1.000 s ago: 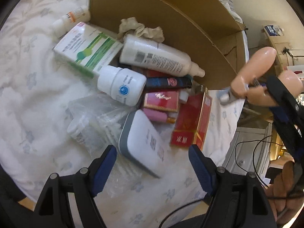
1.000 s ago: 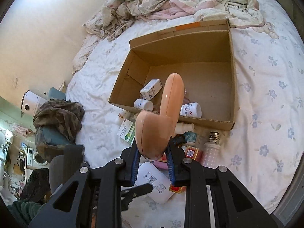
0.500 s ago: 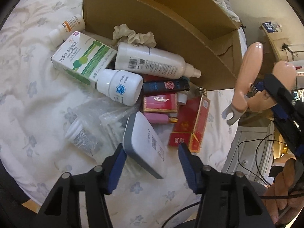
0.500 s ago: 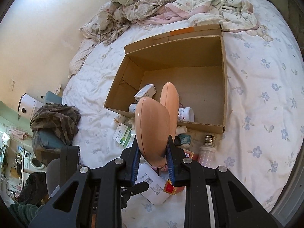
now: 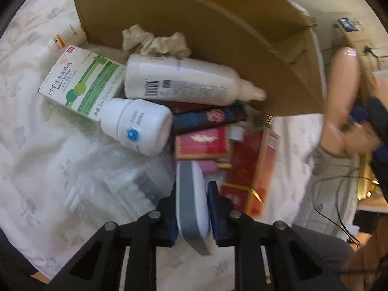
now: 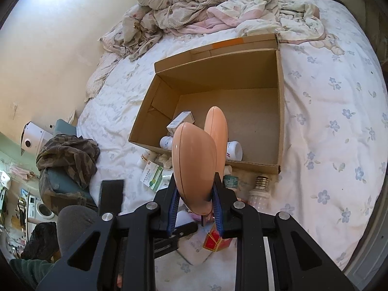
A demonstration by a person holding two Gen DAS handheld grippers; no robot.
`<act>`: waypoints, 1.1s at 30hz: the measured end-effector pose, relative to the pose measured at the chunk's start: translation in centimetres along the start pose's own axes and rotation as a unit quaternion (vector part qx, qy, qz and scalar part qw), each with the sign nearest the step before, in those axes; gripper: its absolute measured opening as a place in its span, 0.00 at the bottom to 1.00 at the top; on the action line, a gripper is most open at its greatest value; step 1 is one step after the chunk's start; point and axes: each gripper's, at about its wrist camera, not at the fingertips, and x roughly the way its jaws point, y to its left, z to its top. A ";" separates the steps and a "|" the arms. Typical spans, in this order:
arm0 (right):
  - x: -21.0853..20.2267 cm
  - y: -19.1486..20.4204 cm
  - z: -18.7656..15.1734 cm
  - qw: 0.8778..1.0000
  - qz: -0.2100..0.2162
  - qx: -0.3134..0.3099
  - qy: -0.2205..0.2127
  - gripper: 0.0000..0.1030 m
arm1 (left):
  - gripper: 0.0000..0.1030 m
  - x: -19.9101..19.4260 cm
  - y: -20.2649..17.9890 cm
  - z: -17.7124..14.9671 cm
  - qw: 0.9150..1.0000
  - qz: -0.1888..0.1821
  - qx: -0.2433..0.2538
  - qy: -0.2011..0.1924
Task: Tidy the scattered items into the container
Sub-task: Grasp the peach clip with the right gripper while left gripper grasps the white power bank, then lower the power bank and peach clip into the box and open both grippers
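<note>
Currently your left gripper is closing on the grey-and-white case, which stands on edge between the blue pads; the pads look to be touching both of its broad faces, though the view is blurred. Your right gripper is clamped narrow on the peach-coloured handle tool and hangs above the near wall of the cardboard box.

The box sits open on the bed, with a few small bottles and a small carton already inside. Most of the clutter lies outside, against its near wall: the large white bottle, the white pill jar, the green-and-white carton, the red packets and the clear plastic bag.

Recommendations for the step in hand:
- Let the closing finish before you lift; the case is smooth and rounded and, in my judgement, could slide out of a light pinch.
- Lift straight up so the case clears the tall red carton just beside it and does not drag the bag.
- Carry it over the box wall, not through it.
- Keep the right tool clear of the left hand's path, or drop it in first.
</note>
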 end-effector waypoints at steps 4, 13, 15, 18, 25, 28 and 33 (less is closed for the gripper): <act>-0.3 0.0 0.3 1.000 0.005 0.004 -0.006 0.26 | 0.17 -2.3 -0.7 -0.7 0.999 -0.024 0.027 -0.003; -0.6 1.5 1.6 0.999 0.024 -0.013 -0.027 0.26 | 0.17 -10.8 0.0 1.9 0.994 -0.059 0.020 -0.093; -0.3 1.6 2.2 0.999 0.025 -0.012 -0.029 0.26 | 0.17 -12.9 -0.1 3.5 0.990 -0.060 0.023 -0.125; -0.1 1.5 3.4 0.999 0.027 -0.009 -0.039 0.26 | 0.17 -14.8 0.4 5.6 0.987 -0.054 0.017 -0.151; 0.6 1.2 6.8 0.997 0.015 -0.007 -0.079 0.26 | 0.17 -14.6 0.6 12.0 0.979 -0.010 0.014 -0.201; 1.1 0.9 7.6 0.995 0.004 0.001 -0.101 0.26 | 0.17 -12.8 -0.1 14.3 0.980 0.010 0.036 -0.194; 2.4 0.4 8.6 0.993 -0.031 -0.005 -0.116 0.26 | 0.17 -8.8 -1.0 16.1 0.981 0.041 0.057 -0.180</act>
